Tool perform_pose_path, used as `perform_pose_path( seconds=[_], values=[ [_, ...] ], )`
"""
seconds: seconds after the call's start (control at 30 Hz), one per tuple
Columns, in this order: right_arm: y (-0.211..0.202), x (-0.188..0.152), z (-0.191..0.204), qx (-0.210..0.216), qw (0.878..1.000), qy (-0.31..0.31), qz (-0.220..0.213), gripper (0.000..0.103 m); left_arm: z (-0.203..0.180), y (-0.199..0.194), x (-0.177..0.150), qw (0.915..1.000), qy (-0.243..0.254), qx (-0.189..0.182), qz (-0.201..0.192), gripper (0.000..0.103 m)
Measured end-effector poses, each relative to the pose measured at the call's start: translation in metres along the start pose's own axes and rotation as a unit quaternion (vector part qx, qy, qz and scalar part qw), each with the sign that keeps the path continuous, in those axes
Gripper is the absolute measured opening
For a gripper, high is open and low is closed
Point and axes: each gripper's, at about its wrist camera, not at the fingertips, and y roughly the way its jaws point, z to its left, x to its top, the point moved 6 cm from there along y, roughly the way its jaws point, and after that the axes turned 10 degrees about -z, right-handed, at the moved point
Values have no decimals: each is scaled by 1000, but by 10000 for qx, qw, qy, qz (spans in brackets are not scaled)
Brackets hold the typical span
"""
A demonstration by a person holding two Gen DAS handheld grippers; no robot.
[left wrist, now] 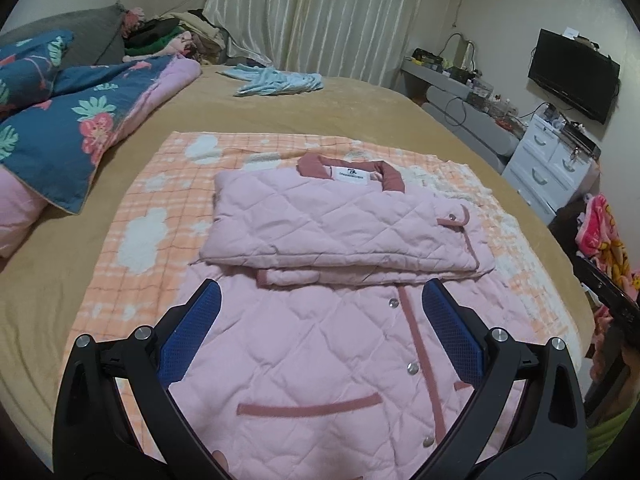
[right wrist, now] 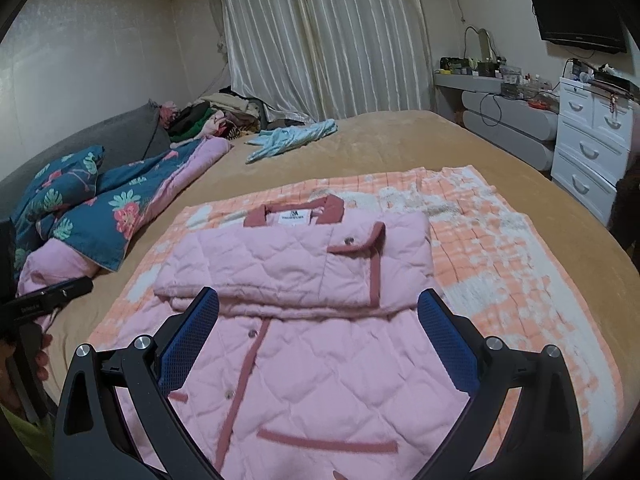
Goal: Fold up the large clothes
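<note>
A pink quilted jacket [left wrist: 328, 344] with dark pink trim and snap buttons lies on an orange checked blanket [left wrist: 160, 200] on the bed. Its sleeves are folded across the chest below the collar [left wrist: 352, 170]. My left gripper [left wrist: 320, 300] stands open over the jacket's lower half, blue pads apart, nothing between them. In the right wrist view the same jacket [right wrist: 320, 380] lies below my right gripper [right wrist: 318, 308], which is open too and holds nothing. Each gripper shows at the edge of the other's view, held by a hand.
A tan bed cover [left wrist: 280, 108] spreads around the blanket. A blue floral quilt [left wrist: 60, 112] lies bunched at the left, a light blue garment [left wrist: 276, 80] at the far side. A pile of clothes [right wrist: 216, 116] sits by the curtains. White drawers [right wrist: 592, 148] stand to the right.
</note>
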Motion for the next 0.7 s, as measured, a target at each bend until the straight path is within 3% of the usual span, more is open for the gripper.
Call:
perform_pose_path(
  seconds=[0.7],
  values=[
    [-68, -22, -8, -178, 9998, -69, 57, 99, -1, -45, -49, 9995, 189, 197, 177, 94]
  ],
)
